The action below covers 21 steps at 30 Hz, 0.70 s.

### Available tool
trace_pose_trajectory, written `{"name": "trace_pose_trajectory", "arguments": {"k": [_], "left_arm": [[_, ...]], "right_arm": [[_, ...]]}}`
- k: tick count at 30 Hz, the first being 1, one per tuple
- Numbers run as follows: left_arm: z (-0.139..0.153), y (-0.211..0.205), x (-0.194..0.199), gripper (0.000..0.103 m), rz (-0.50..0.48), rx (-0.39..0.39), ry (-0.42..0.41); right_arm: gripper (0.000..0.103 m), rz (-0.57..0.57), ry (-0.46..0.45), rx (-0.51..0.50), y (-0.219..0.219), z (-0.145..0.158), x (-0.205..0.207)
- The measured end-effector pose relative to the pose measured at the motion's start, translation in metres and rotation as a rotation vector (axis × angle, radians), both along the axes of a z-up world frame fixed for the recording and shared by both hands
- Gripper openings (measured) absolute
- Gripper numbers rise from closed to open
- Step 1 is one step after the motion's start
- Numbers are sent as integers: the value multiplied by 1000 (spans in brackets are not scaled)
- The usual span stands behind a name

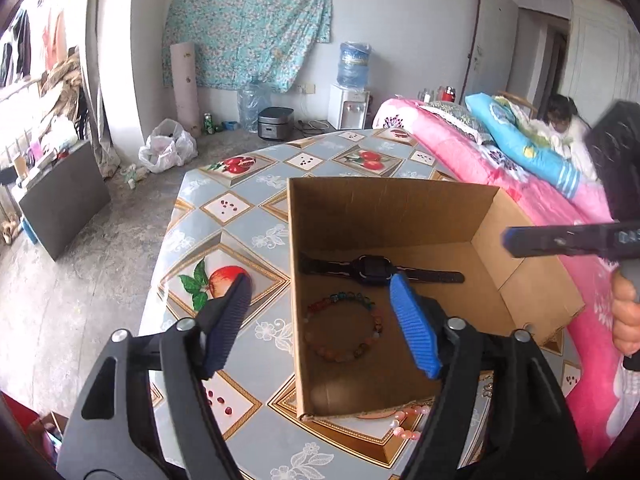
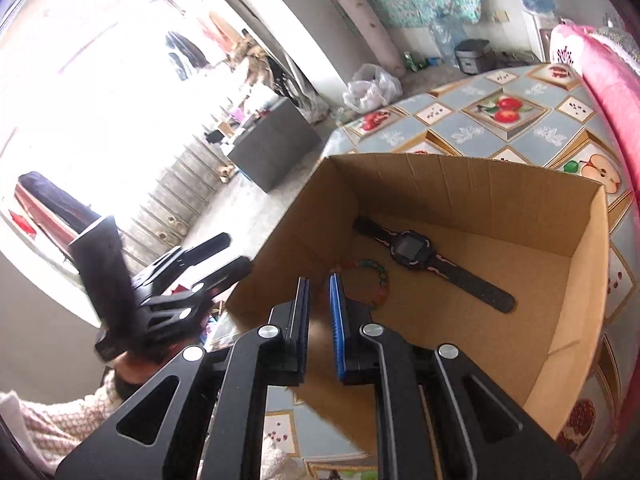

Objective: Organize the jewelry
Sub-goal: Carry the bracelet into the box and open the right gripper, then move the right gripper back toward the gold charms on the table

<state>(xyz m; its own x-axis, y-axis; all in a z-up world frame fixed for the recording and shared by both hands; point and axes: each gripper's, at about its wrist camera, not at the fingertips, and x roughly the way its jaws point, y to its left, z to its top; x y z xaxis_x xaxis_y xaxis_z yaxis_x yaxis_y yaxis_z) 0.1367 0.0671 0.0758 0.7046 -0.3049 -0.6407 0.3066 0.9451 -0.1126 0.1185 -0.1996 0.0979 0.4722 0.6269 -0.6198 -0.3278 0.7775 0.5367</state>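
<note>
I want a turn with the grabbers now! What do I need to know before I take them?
Left tongs: open, nothing in them, over the box's left wall.
Right tongs: nearly closed and empty, over the box's near edge.
Cardboard box: sits on the fruit-pattern tablecloth.
Already inside: the black watch lying flat, and the colourful bead bracelet beside it, nearer you.
Still out: a pink bead string on the cloth just outside the box's near edge, partly hidden by the left tongs.
Probably next: pick up the pink beads and put them in.
</note>
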Motion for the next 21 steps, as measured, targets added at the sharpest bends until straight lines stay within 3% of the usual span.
{"name": "trace_pose_trajectory", "arguments": {"k": [3,7,10,13,16,19,21], "left_arm": [[-20,14,9,76,39,-90,135],[-49,15,14,76,30,-200,270],[-57,3,5,77,8,-217,285],[-56,-8,-2,77,18,-154,253],[-55,-7,-2,77,29,-166,250],[-55,-9,-1,77,9,-198,257],[-54,-15,-2,77,6,-174,241]], "right_arm": [[19,10,-19,19,-12,-2,-47],[19,-24,70,-15,-20,-30,-86],[19,-88,170,-72,-28,-59,-91],[19,-182,172,-180,-36,-68,-86],[19,-182,201,-106,-43,-72,-80],[19,-223,158,-178,-42,-71,-74],[19,-231,165,-156,-45,-73,-69]]}}
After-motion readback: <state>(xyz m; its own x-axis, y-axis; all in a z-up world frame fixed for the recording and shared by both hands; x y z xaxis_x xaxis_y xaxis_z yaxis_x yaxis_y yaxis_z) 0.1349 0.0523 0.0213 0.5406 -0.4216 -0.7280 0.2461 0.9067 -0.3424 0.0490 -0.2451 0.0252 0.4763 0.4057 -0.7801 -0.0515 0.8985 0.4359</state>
